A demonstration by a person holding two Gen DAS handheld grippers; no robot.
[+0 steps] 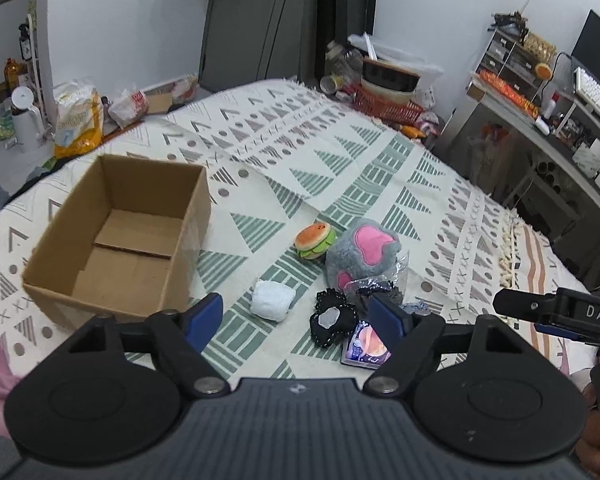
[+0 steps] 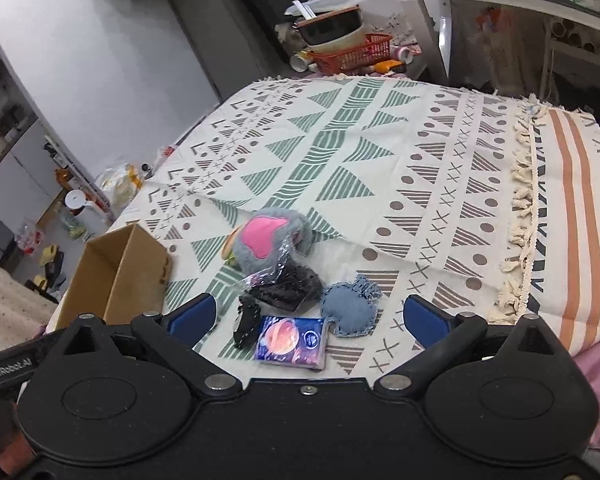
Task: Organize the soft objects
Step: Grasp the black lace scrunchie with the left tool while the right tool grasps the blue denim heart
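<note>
Both the left gripper [image 1: 298, 318] and right gripper [image 2: 314, 316] hovered with fingers apart, holding nothing. The soft toys, among them a grey plush paw [image 1: 362, 254] and burger plush [image 1: 315, 240], lay on the patterned blanket [image 1: 340, 152] beside the empty cardboard box [image 1: 120, 236].

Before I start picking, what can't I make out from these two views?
- Burger toy: clear in the left view; in the right view almost all hidden behind the grey plush.
- Bagged black item: glare and wrap blur what it is.
- Box: near inside wall unseen; in the right view cut off by the gripper body.
- Blue pouch: left view hides it behind the left gripper's finger.
</note>
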